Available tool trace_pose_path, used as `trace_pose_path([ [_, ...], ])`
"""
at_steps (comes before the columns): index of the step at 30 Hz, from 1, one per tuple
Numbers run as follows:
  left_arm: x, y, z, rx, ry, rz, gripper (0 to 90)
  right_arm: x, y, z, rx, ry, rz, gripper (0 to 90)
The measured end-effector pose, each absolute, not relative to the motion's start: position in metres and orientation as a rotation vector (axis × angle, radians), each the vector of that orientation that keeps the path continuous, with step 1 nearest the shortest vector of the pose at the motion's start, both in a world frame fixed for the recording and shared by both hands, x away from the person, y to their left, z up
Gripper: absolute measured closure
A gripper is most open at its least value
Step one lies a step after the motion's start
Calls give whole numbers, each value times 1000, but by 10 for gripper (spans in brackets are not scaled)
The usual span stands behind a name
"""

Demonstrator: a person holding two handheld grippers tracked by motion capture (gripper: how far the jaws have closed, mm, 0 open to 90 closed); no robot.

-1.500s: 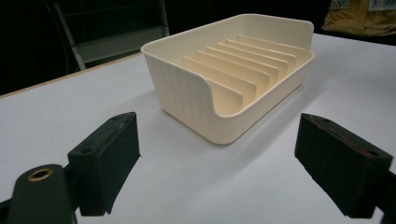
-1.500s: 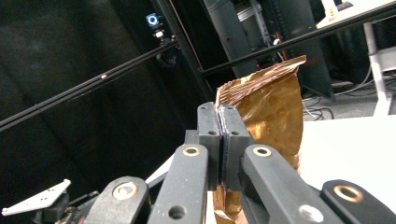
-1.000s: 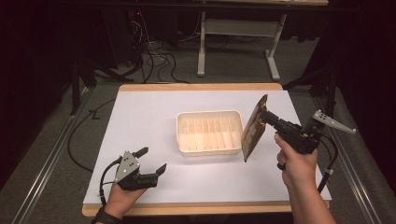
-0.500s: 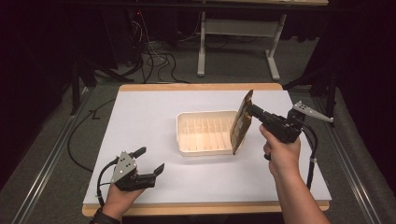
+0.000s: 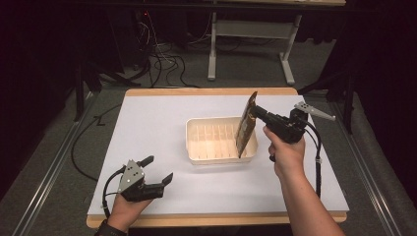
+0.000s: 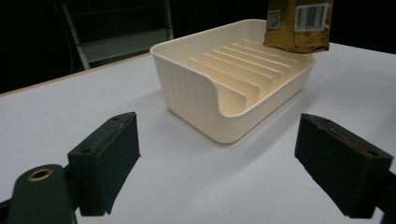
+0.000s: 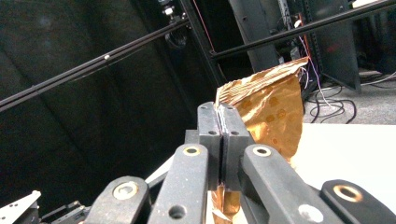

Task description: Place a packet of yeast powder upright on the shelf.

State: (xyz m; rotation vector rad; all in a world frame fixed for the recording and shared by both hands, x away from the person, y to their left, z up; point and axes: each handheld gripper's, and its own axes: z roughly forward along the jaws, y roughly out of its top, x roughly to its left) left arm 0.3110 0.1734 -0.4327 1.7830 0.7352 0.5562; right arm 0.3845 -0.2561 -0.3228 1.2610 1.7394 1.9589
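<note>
A cream plastic rack tray [image 5: 196, 147] with several upright dividers sits mid-table. My right gripper [image 5: 257, 113] is shut on the edge of a flat brown-gold foil packet [image 5: 246, 127], which hangs upright over the tray's right end. In the right gripper view the gripper [image 7: 223, 122] pinches the packet [image 7: 275, 112] between closed jaws. From the left gripper view, the packet's [image 6: 298, 24] lower edge with a barcode hovers above the tray's [image 6: 196, 88] far slots. My left gripper [image 5: 156, 170] rests open on the table at the front left, with nothing between its fingers [image 6: 106, 161].
The white table top [image 5: 157, 128] has a wooden edge. Beyond it stand a metal desk frame [image 5: 251, 46] and loose cables [image 5: 162, 64] on the floor. A black cable [image 5: 317, 157] trails from the right gripper.
My right hand has carried the packet leftward and slightly down, from beside the tray's right edge to over its right end. The left gripper stays put.
</note>
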Motion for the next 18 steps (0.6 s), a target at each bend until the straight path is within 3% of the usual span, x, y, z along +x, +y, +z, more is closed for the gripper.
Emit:
trace_pose_path([
  [18,309,179,-431,1764,750,580,139,404,-232,-319,1231,1779,1979,900],
])
